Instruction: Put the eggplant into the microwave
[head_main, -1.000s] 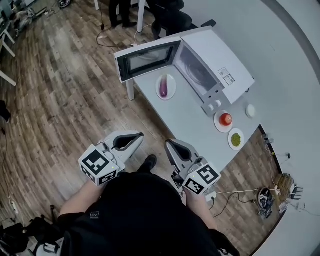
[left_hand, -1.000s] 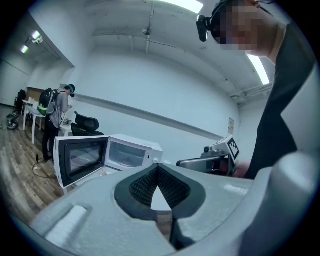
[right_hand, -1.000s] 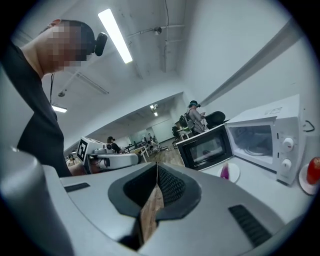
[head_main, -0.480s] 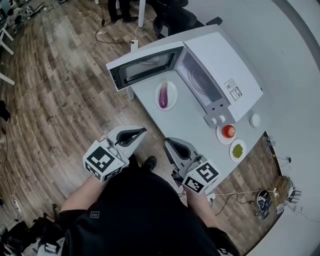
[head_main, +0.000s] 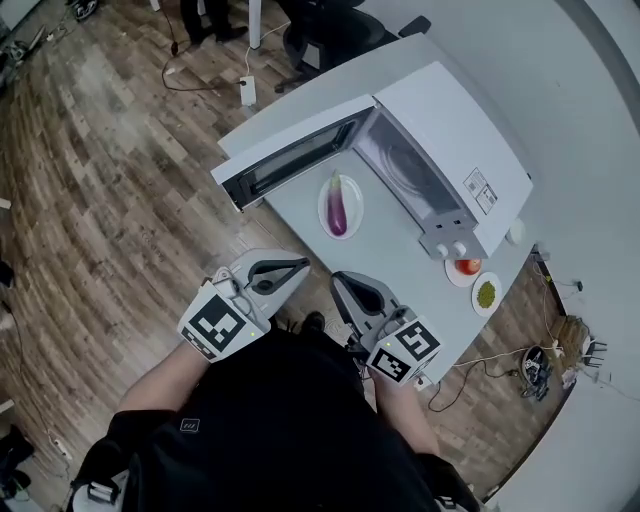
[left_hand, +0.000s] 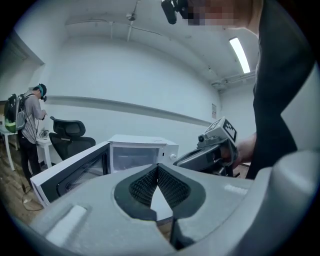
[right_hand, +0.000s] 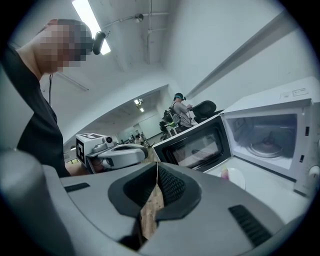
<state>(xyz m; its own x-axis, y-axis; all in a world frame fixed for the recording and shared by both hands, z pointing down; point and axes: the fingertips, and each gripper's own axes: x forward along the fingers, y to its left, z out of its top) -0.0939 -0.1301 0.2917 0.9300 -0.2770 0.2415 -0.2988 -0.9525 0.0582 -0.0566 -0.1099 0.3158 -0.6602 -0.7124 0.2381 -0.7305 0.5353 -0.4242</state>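
The purple eggplant (head_main: 338, 212) lies on a white plate (head_main: 325, 207) on the grey table (head_main: 390, 265), just in front of the white microwave (head_main: 455, 135). The microwave door (head_main: 290, 160) is swung wide open to the left, showing the turntable (right_hand: 265, 147) inside. My left gripper (head_main: 299, 266) and right gripper (head_main: 338, 278) hang side by side off the table's near edge, short of the plate. Both are shut with nothing in them, the ribbed pads meeting at the tips (left_hand: 157, 166) (right_hand: 156, 165). The eggplant's tip (right_hand: 225, 173) peeks over the right gripper's body.
To the microwave's right stand a plate with a tomato (head_main: 467, 267), a plate of green food (head_main: 487, 294) and a small white dish (head_main: 515, 234). A black office chair (head_main: 325, 30) stands behind the table, cables (head_main: 520, 365) lie on the wooden floor, and a person (left_hand: 32, 120) stands far off.
Both grippers have moved forward toward the table, staying shut. The table, plate and microwave now sit closer to them in the head view.
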